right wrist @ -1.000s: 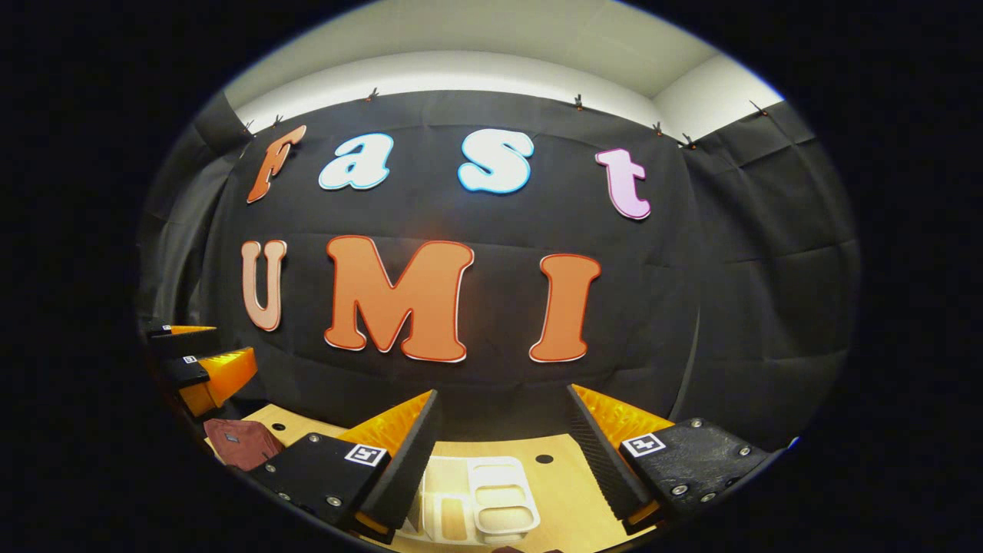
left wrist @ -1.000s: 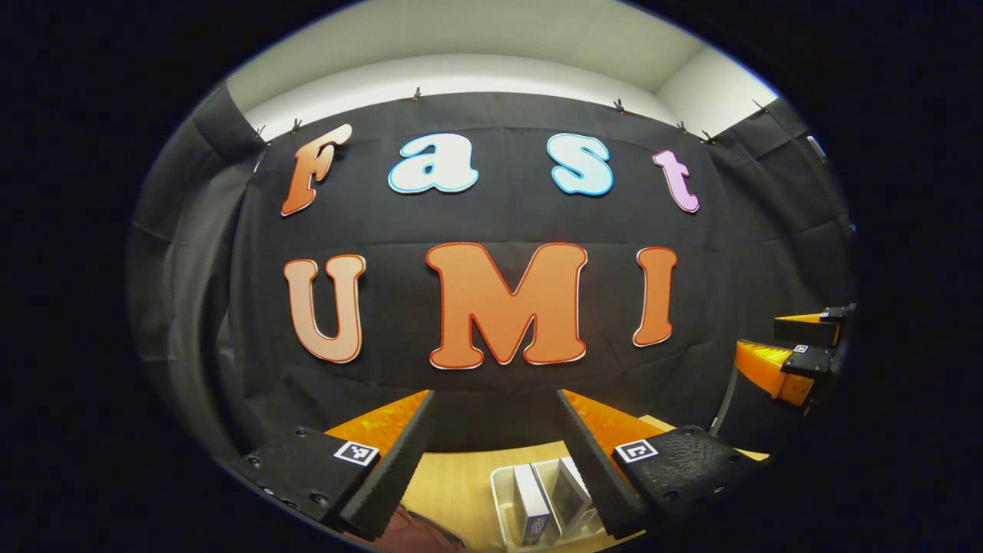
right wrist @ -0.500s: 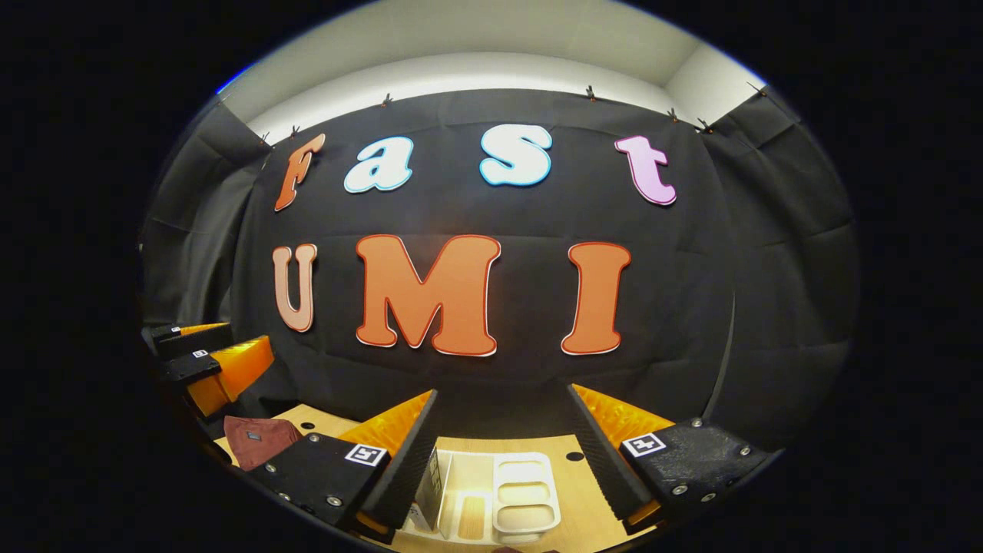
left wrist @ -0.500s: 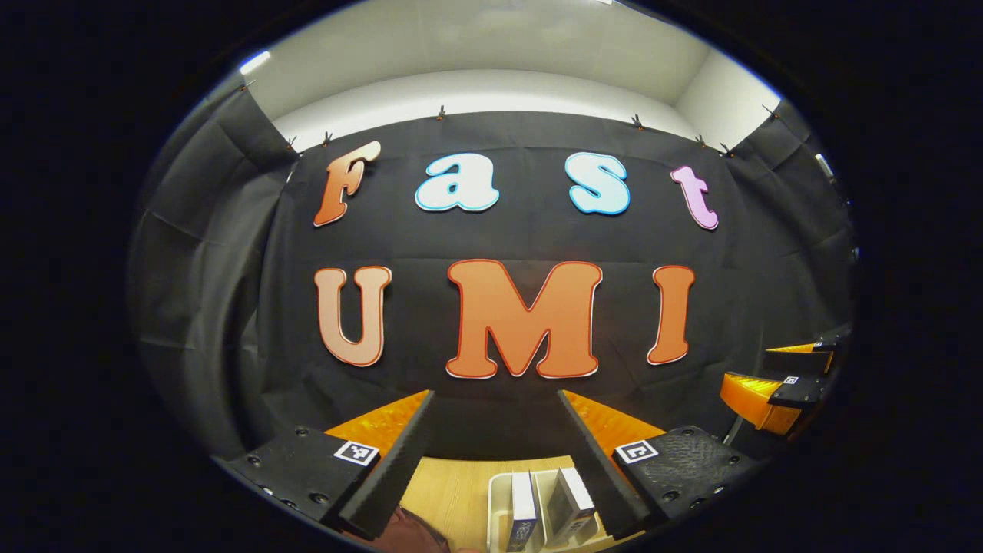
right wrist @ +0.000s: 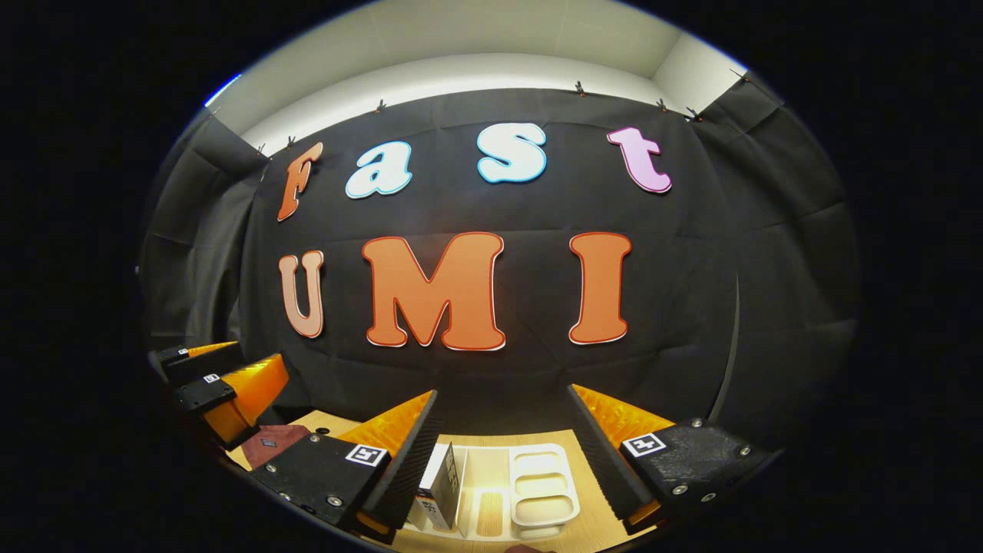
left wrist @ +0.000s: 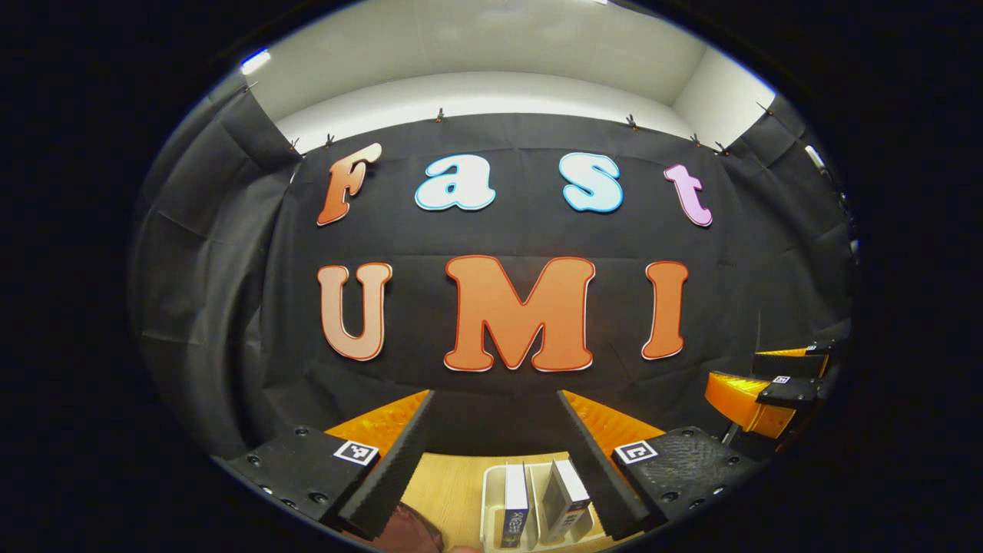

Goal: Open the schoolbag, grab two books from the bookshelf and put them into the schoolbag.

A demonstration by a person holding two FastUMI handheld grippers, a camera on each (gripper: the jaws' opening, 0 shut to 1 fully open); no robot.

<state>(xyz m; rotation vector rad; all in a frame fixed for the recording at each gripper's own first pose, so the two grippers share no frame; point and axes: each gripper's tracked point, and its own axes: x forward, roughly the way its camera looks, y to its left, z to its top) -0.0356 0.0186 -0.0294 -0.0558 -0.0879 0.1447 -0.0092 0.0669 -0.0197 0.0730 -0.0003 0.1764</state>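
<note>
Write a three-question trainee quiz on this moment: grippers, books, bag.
1. True or false: the left gripper is shut on a book.
2. How many books stand in the white rack? A one, B two, C four.
3. Fill in: the dark red schoolbag lies on the wooden ____.

Key: 1 false, both it and the right gripper are open, holding nothing. 2 B. 3 table.

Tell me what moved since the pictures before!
Both grippers shifted a little: in the right gripper view the bookshelf and its books slid further into sight, and the left gripper looks nearer. Nothing was grabbed or let go. Both grippers stayed open, and the books stayed standing in the bookshelf.
</note>
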